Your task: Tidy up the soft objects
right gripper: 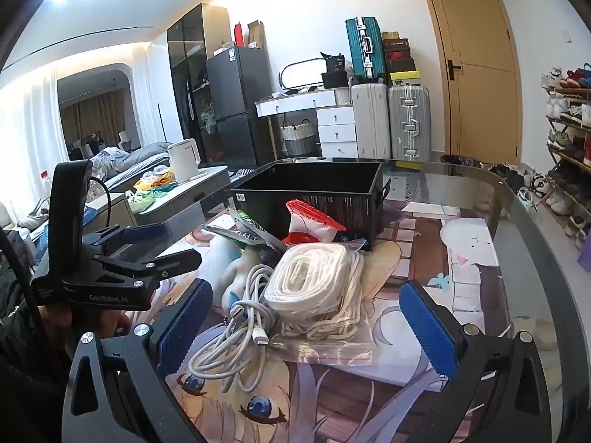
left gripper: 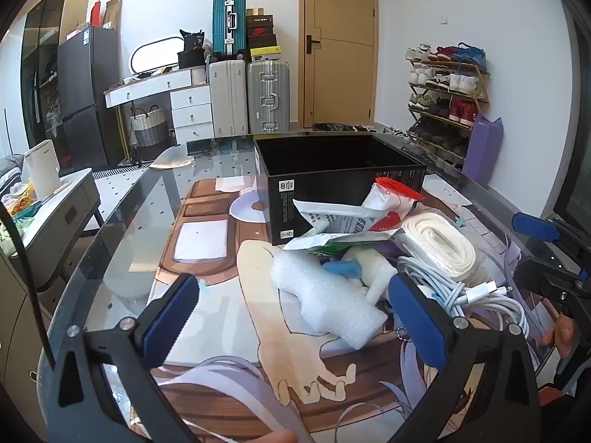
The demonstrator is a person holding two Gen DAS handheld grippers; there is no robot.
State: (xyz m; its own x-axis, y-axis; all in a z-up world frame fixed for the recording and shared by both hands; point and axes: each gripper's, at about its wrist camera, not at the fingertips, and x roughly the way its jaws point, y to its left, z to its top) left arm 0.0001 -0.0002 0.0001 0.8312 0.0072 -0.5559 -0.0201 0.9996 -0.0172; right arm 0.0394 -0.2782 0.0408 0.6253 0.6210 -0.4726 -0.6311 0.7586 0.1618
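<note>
A pile of soft things lies on the printed mat in front of an open black box (left gripper: 332,170), which also shows in the right wrist view (right gripper: 314,192). The pile holds white foam wrap (left gripper: 321,295), a white rope coil in a clear bag (right gripper: 314,280), white charging cables (right gripper: 236,325), a red and white pouch (right gripper: 314,225) and a green and white packet (left gripper: 332,221). My left gripper (left gripper: 291,317) is open, empty, around the near end of the foam. My right gripper (right gripper: 306,328) is open, empty, just before the cables and rope bag.
The glass table (left gripper: 122,221) curves away at the left and right edges. A low side table with a white kettle (right gripper: 183,164) stands left. Suitcases (left gripper: 247,99), a dresser and a shoe rack (left gripper: 447,96) line the far wall.
</note>
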